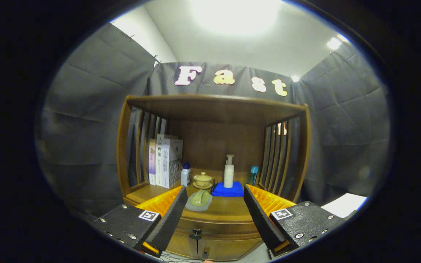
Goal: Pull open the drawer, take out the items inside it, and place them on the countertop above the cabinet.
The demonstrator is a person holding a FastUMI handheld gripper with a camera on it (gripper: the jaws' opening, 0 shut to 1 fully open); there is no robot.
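Drawer (214, 228) front looks flush, knob (196, 231) low between my fingers, slightly left | countertop (228, 210) just above it, ahead | gripper (215, 215) spread wide, holding nothing | green dish (199, 200) already on countertop; stage ambiguous.

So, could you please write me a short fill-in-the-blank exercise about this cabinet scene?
1. The hand-held gripper has its fingers ____, holding nothing.
2. The white pump bottle stands on a ____ pad.
3. The drawer below the countertop is ____.
4. The boxes stand by the cabinet's ____ slats, seen from the gripper.

Missing words: open; blue; closed; left
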